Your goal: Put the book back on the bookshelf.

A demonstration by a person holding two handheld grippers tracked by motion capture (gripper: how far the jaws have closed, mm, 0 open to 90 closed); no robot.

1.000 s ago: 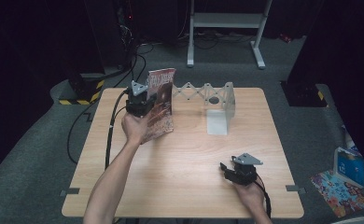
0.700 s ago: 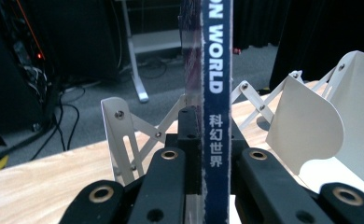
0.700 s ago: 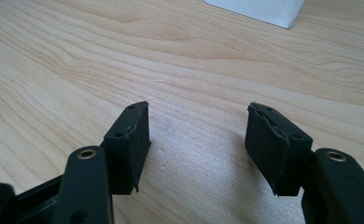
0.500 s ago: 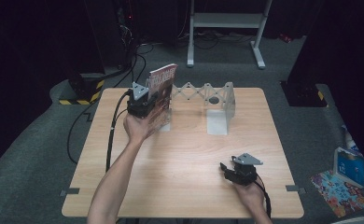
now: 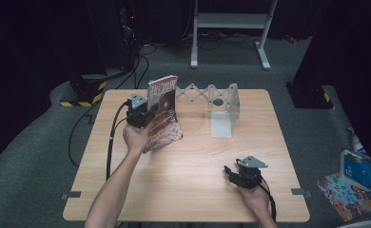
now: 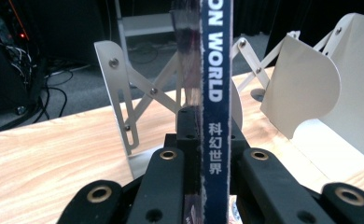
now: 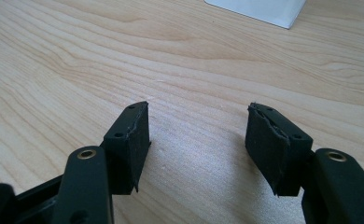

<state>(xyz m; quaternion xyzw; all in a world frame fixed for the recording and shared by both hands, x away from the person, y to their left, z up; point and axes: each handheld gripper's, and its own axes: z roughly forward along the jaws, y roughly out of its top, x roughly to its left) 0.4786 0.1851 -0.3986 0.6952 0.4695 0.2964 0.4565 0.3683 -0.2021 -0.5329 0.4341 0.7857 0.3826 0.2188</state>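
The left gripper (image 5: 148,115) clamps the magazine (image 5: 163,110) upright by its spine at the table's (image 5: 188,180) far left, just beside the folding rack (image 5: 212,97). The right gripper (image 7: 196,140) rests near right, jaws apart.

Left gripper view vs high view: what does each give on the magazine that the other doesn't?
Left gripper view: the magazine edge-on, blue spine lettering "WORLD", clamped between the left tongs. High view: its reddish cover, lower edge on the table, and the right tongs apart near the front edge. Both: the white folding book rack behind the magazine.
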